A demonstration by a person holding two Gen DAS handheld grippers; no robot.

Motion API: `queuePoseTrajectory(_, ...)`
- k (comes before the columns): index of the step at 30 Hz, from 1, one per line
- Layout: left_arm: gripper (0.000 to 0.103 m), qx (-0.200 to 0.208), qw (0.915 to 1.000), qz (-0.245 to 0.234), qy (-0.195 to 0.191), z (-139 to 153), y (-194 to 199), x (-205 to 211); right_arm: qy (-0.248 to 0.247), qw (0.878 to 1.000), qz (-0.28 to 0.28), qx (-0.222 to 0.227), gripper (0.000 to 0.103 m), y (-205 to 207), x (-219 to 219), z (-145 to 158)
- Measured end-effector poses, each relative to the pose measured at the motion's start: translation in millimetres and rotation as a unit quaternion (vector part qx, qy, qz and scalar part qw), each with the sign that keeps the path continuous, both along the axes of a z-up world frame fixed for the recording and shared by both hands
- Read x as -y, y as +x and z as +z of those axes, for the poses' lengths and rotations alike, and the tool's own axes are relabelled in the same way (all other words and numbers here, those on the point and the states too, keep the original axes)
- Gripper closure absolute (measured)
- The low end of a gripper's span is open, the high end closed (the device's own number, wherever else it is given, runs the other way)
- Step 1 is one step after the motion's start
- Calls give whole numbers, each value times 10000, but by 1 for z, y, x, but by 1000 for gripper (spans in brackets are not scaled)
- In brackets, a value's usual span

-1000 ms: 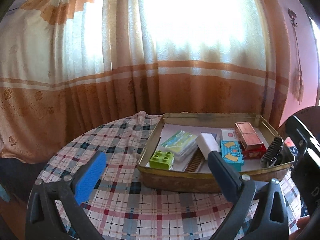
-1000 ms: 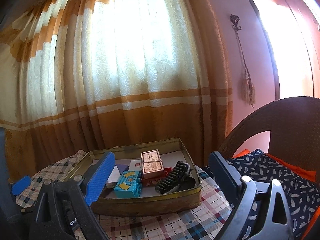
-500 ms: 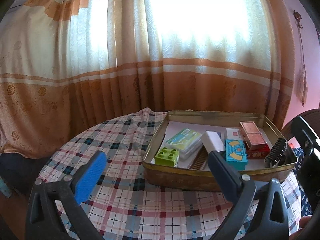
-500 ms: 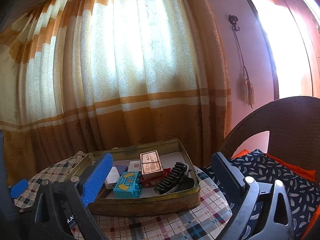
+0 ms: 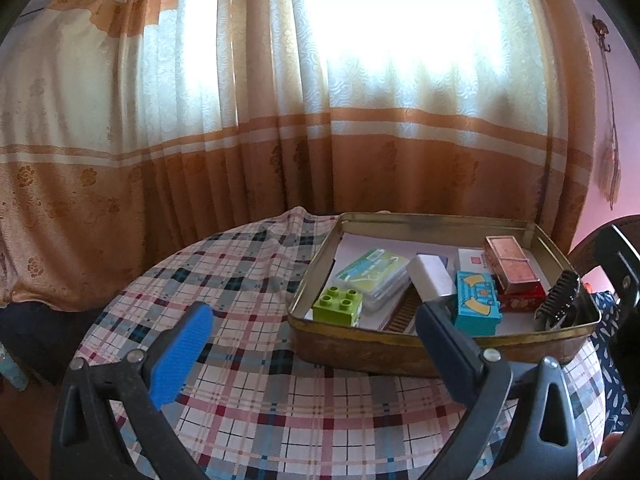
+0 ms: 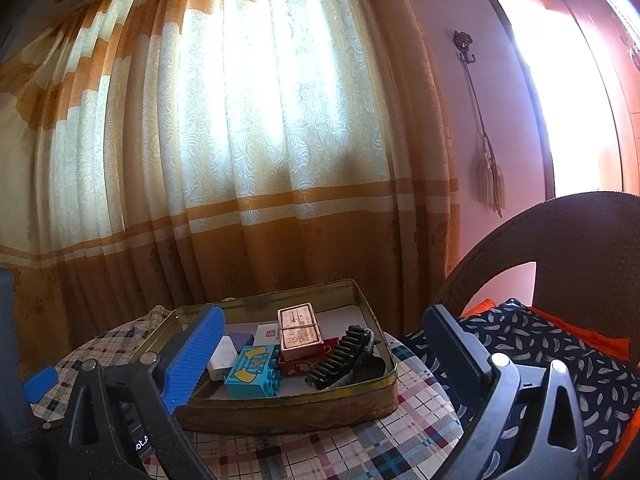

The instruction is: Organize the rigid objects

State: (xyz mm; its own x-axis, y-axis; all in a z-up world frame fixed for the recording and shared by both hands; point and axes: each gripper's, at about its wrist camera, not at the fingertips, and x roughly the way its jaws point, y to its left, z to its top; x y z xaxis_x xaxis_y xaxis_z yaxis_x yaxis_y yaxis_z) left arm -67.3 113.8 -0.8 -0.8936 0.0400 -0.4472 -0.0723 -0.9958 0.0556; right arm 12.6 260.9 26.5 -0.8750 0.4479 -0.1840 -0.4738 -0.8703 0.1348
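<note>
A gold metal tin stands on the checked tablecloth. In it lie a green brick, a clear card case, a white block, a blue brick, a copper box on a red box, and a black hair clip. My left gripper is open and empty, in front of the tin's left end. My right gripper is open and empty, in front of the tin, with the blue brick, copper box and hair clip beyond it.
The round table has a checked cloth. Orange and cream curtains hang close behind it. A wicker chair with a dark patterned cushion stands to the right of the table.
The left gripper has swung a little to the left and back, so the tin sits further right in its view. The right gripper has hardly moved. Both stay open.
</note>
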Motion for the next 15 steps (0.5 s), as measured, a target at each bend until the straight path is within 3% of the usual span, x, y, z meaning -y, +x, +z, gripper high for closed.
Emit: queuePoseTrajectory(15,0,57,9999,-86,-93,1,3,-11,-45,9999,-6,-99,2,5,1,0)
